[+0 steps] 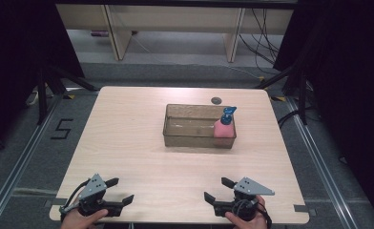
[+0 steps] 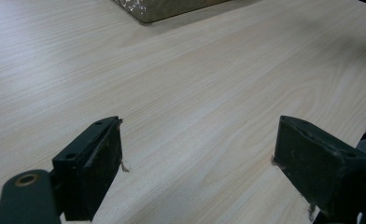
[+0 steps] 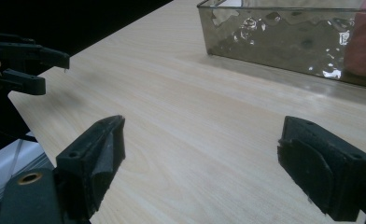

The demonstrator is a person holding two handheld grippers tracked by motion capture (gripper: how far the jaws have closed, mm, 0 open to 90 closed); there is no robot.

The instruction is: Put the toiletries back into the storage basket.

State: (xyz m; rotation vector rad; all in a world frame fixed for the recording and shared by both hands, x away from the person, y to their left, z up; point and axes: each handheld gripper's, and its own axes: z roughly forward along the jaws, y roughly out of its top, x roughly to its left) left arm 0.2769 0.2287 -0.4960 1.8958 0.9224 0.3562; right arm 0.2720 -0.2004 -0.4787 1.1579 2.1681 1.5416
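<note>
Inside the clear bin point(image 1: 175, 136), right end: pink bottle point(image 1: 223, 129), blue spray top, upright. Left gripper point(image 1: 119, 190) and right gripper point(image 1: 218, 188) both spread apart, holding nothing.

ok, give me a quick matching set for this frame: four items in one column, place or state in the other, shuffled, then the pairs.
Items
1. pink bottle with blue pump top
2. clear plastic rectangular bin
3. left claw
4. small dark round disc

Places or states
A. open, at the table's near left edge
B. on the table beyond the bin
C. upright in the bin's right end
D. middle of the light wooden table

Pairs: 1-C, 2-D, 3-A, 4-B
</note>
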